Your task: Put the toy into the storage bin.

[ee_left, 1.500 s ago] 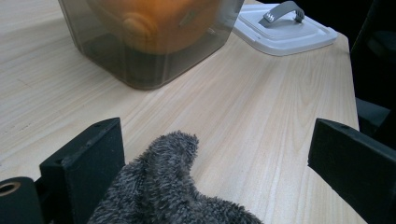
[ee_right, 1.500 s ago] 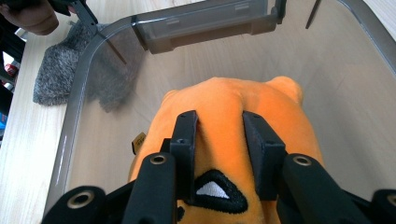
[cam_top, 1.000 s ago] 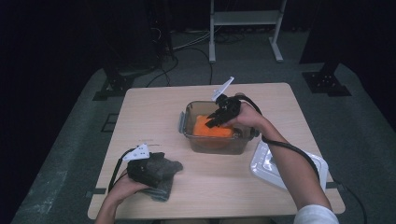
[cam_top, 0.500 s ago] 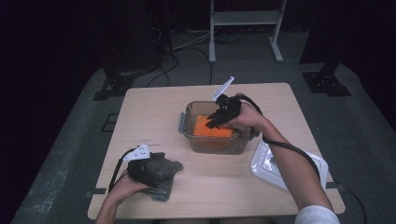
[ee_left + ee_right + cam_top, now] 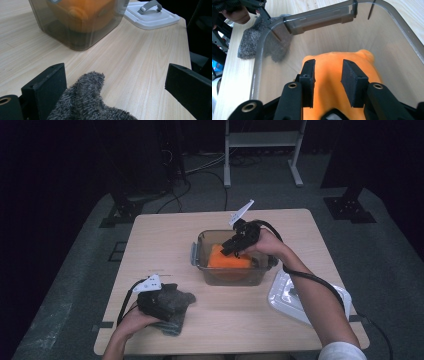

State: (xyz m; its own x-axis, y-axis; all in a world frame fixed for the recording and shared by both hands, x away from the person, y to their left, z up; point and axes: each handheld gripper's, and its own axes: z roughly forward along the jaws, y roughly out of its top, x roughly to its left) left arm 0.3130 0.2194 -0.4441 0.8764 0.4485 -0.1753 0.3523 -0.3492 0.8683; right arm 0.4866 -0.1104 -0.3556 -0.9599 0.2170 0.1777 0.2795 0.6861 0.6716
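Black fingers (image 5: 353,82), white sleeve (image 5: 340,351)

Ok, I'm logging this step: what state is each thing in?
Clear container: open, lid off.
White lid: lying on the table, right of the container.
Orange cloth: inside the container.
Grey cloth: on the table.
Right hand-held gripper: over the orange cloth, jaws parted.
Left hand-held gripper: open, over the grey cloth.

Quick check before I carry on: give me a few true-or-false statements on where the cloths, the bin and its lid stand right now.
1. The orange cloth lies inside the clear bin. True.
2. The white lid sits on the bin. False: it lies on the table beside it.
3. The grey cloth lies between the left gripper's wide-open jaws. True.
4. The right gripper hovers over the lid. False: it reaches into the bin, over the orange cloth.
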